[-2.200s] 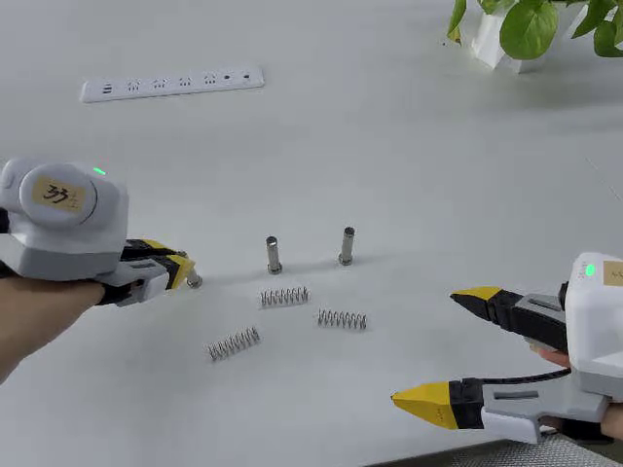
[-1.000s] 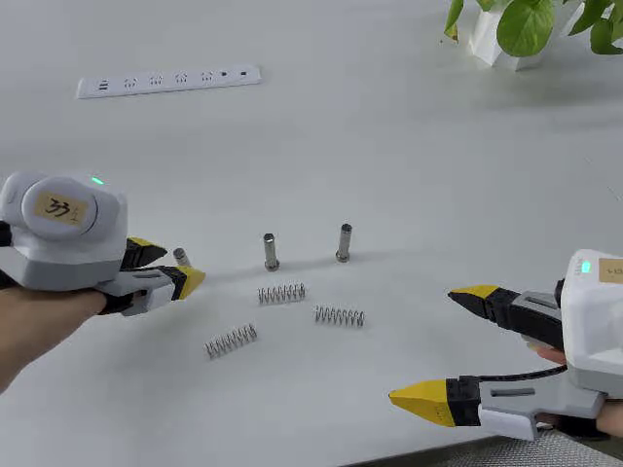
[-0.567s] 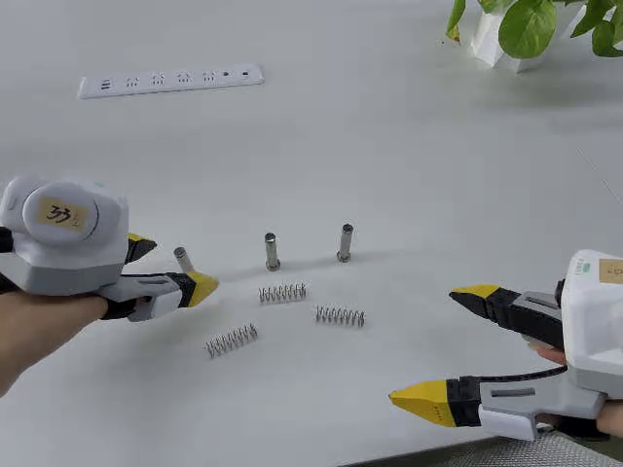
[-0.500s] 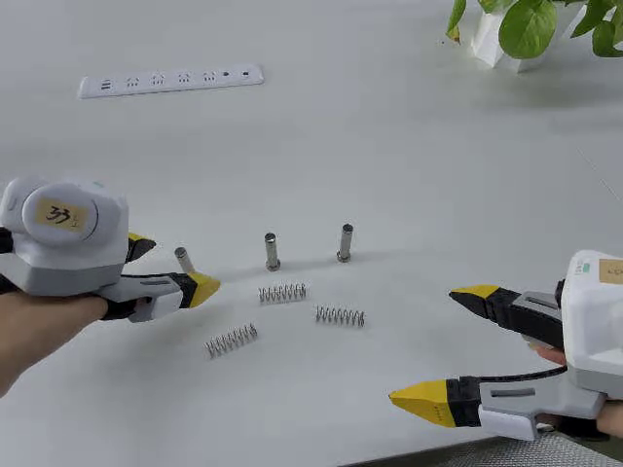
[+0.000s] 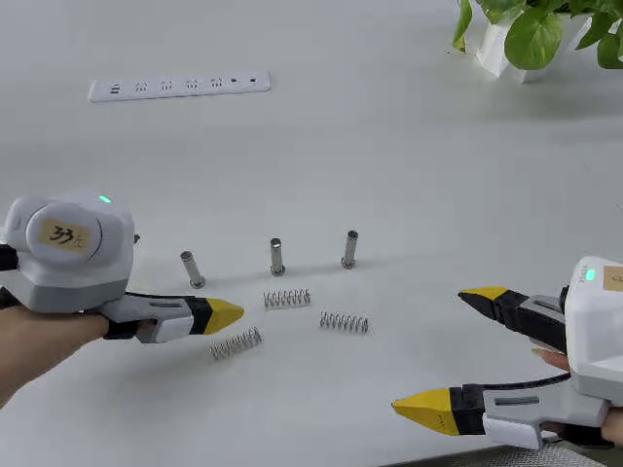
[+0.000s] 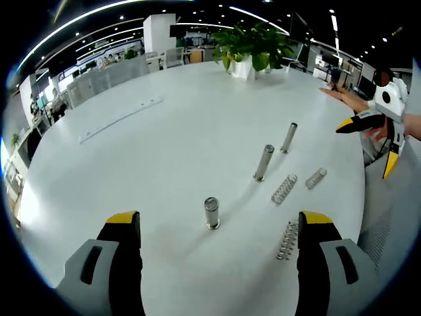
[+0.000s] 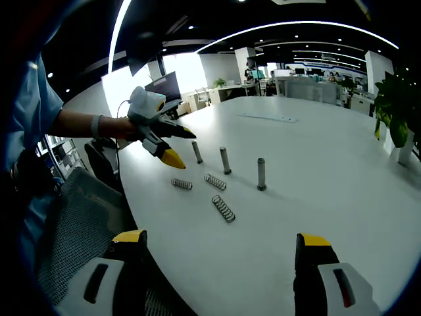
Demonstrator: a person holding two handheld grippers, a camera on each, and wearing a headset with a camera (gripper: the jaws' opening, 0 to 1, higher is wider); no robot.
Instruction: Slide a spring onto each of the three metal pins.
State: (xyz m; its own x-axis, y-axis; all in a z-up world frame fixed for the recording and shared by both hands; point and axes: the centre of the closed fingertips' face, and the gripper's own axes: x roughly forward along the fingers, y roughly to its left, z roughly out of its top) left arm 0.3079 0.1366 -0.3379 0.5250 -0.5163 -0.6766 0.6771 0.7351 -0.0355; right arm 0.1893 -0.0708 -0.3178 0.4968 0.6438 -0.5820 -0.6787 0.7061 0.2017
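The right tool (image 5: 445,350) at 5 o'clock and the left tool (image 6: 219,222) at 8 o'clock both had their jaws spread wide. Three springs (image 5: 287,298) lay loose on the white surface (image 5: 389,146), just before three standing pins (image 5: 277,257). A power strip (image 5: 180,86) lay at 11 o'clock and a plant (image 5: 545,24) stood at 1 o'clock.

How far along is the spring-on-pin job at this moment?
Done: nothing yet. The three upright metal pins are all bare, and the three coiled wire springs lie loose on the white table. In hand: nothing. The left hand-held gripper is open and empty near the end pin, and the right hand-held gripper is open and empty. Left: all three springs.
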